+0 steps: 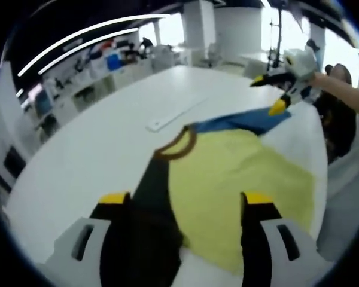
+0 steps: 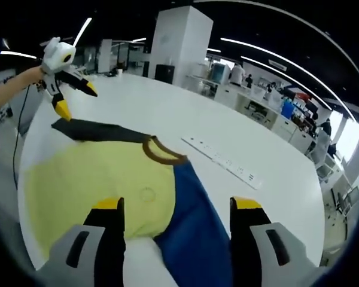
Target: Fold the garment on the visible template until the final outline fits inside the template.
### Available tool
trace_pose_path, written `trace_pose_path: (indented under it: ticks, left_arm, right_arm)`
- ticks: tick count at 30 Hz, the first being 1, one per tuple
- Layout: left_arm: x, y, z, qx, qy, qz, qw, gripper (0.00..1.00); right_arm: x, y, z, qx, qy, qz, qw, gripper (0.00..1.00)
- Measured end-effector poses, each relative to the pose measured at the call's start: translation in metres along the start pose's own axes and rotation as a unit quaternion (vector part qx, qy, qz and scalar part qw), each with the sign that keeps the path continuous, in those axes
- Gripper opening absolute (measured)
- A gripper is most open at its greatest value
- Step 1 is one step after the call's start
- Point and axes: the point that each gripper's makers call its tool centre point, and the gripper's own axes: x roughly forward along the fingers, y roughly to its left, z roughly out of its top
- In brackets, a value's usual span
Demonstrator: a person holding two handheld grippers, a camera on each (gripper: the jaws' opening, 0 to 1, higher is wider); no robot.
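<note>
A yellow T-shirt (image 1: 233, 179) with a brown collar (image 1: 178, 145) lies flat on the white table (image 1: 107, 137). Its black sleeve (image 1: 145, 203) runs toward my left gripper (image 1: 186, 200), which is open above it. In the left gripper view, my right gripper (image 1: 268, 94) hovers open over the end of the blue sleeve (image 1: 245, 122), held by a person's hand. In the right gripper view the shirt (image 2: 90, 179), its collar (image 2: 161, 152) and its blue sleeve (image 2: 194, 227) lie under my open right gripper (image 2: 177, 206). The left gripper (image 2: 78, 101) hangs open above the black sleeve (image 2: 99, 130).
A long white power strip (image 1: 173, 113) lies on the table beyond the collar, also in the right gripper view (image 2: 224, 161). Desks, shelves and monitors (image 2: 263, 101) line the room behind. A person (image 1: 341, 119) stands at the table's edge.
</note>
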Motion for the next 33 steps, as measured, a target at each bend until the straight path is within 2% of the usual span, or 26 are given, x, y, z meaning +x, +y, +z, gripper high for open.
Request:
trace_pose_path:
  ticks: [5,11,20,23,30,33]
  left_arm:
    - [-0.01,-0.021,0.005,-0.005,-0.018,-0.016,0.9997,0.76]
    - [-0.019,-0.039,0.007,0.008,-0.016,-0.024,0.9996,0.84]
    - [-0.032,-0.068,0.014,0.028,-0.031,-0.04,0.9983,0.9]
    - [-0.038,-0.072,0.018,0.026,-0.048,-0.036,0.9978,0.9]
    - [-0.05,-0.086,0.013,0.029,-0.05,-0.036,0.9977,0.94]
    - [-0.057,-0.091,0.013,0.026,-0.06,-0.035,0.9972,0.96]
  right_arm:
    - [-0.015,0.015,-0.001,0.004,-0.005,0.008,1.0,0.79]
    - [-0.031,0.025,-0.001,0.001,-0.014,0.009,0.9999,0.85]
    - [-0.054,0.046,-0.006,0.002,-0.022,0.011,0.9997,0.96]
    - [-0.061,0.054,-0.01,0.002,-0.023,0.013,0.9997,0.99]
    - [-0.078,0.067,-0.015,0.01,-0.03,0.012,0.9994,1.0]
    - [-0.086,0.07,-0.017,0.017,-0.036,0.007,0.9992,1.0]
